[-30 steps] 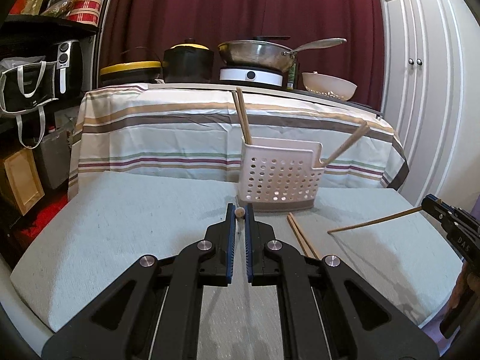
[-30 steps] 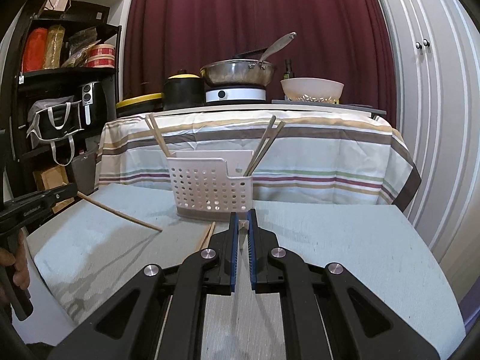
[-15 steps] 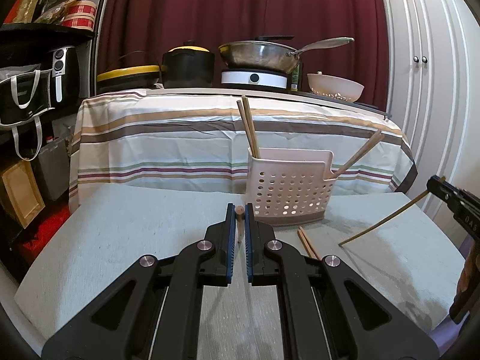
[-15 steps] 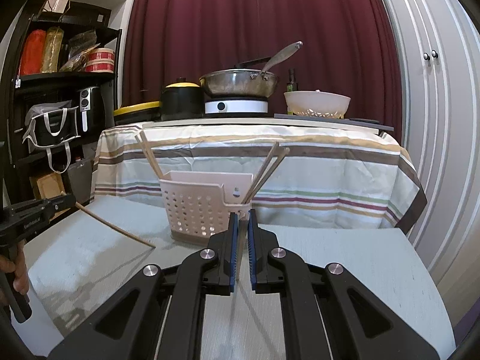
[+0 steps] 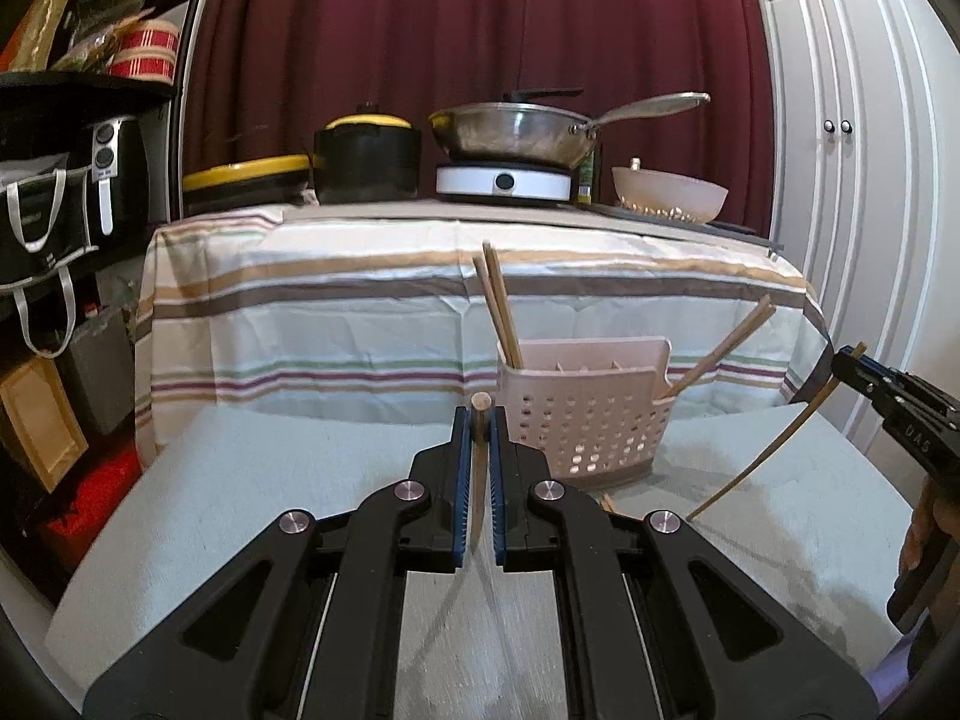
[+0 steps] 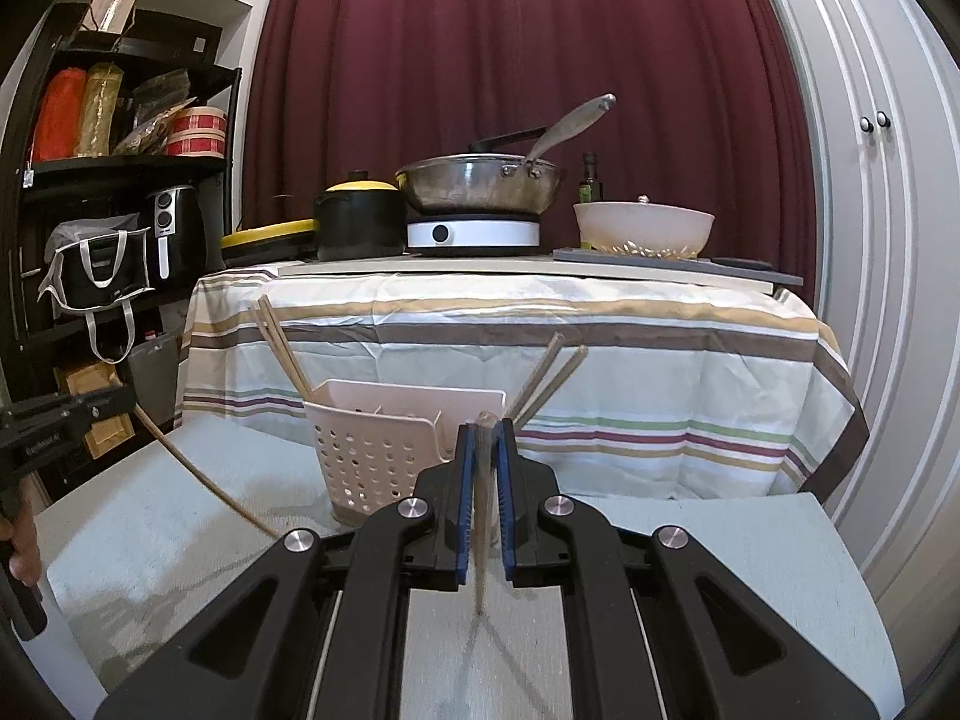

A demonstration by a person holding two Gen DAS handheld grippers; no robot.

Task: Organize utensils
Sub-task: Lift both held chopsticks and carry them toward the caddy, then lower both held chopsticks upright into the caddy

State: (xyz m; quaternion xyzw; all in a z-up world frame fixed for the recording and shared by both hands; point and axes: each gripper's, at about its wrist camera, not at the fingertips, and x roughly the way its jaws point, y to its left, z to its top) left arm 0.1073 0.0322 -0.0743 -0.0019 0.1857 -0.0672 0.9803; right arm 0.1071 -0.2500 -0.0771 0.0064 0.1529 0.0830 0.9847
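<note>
Each claw is clamped shut on one chopstick: the left claw [image 5: 479,420] holds its chopstick [image 5: 480,408] upright, the right claw [image 6: 485,441] likewise. The basket [image 5: 585,414] stands ahead near the desk's far edge, nearer the left claw's right side. Only the left view shows loose chopsticks [image 5: 607,502] beneath the basket

Open surface at nine, holder blocking at one

From the left wrist view we have bare surface [image 5: 270,480] from nine to eleven o'clock; the perforated holder [image 5: 585,420] with its leaning chopsticks [image 5: 498,312] stands at one, the draped table [image 5: 360,312] closes twelve.
</note>
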